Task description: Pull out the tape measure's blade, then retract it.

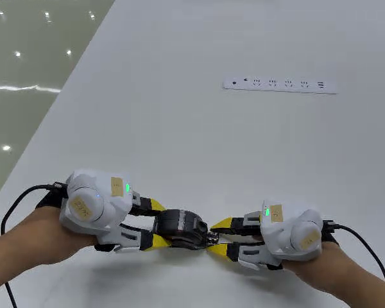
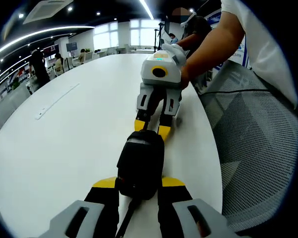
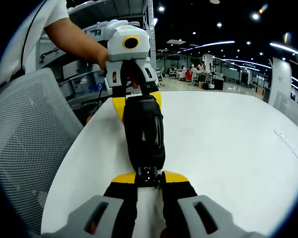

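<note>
The left gripper (image 1: 157, 223) clamps the tape measure (image 1: 181, 227); the right gripper (image 1: 219, 237) seems pinched on its blade tip (image 3: 148, 174). The pull-out has barely begun, so next the right gripper draws straight away.

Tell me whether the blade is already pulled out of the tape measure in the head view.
No: the right claw sits right against the tape measure held by the left claw, with no blade showing between them.

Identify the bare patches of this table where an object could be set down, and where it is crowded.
Free: the wide white tabletop between the white plastic power strip and the left tongs and right tongs; also the stretch beyond the strip. Crowded: the near edge, where both tongs grip the black plastic tape measure.
</note>
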A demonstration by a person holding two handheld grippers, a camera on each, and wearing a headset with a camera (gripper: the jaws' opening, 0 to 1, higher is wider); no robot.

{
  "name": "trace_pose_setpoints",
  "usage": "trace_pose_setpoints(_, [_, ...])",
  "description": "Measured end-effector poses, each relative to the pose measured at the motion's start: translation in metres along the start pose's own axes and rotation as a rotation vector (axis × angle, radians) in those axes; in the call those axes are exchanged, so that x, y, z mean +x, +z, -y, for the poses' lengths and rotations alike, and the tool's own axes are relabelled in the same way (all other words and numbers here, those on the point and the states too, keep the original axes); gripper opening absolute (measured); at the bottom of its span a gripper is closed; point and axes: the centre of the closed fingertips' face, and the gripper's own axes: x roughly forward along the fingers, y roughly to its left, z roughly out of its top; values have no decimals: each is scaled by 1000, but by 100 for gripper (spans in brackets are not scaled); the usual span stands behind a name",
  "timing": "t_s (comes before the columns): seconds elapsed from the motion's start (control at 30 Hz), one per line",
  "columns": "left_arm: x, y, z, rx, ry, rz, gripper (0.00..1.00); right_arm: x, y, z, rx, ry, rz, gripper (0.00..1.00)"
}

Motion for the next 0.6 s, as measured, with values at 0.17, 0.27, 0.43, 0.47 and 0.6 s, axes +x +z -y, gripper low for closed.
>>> trace_pose_setpoints(0.17, [0, 0, -1, 1, 1, 0, 26, 0, 0, -2, -1, 6, 4, 15])
trace_pose_setpoints(0.27, [0, 0, -1, 2, 0, 1, 26, 0, 0, -1, -5, 6, 6, 15])
trace_pose_setpoints(0.43, [1, 0, -1, 6, 3, -2, 26, 1, 0, -1, 12, 7, 6, 14])
trace_pose_setpoints(0.47, [1, 0, -1, 5, 3, -1, 26, 1, 0, -1, 18, 6, 5, 14])
trace_pose_setpoints(0.6, [0, 0, 0, 15, -1, 2, 26, 1, 0, -3, 23, 6, -2, 13])
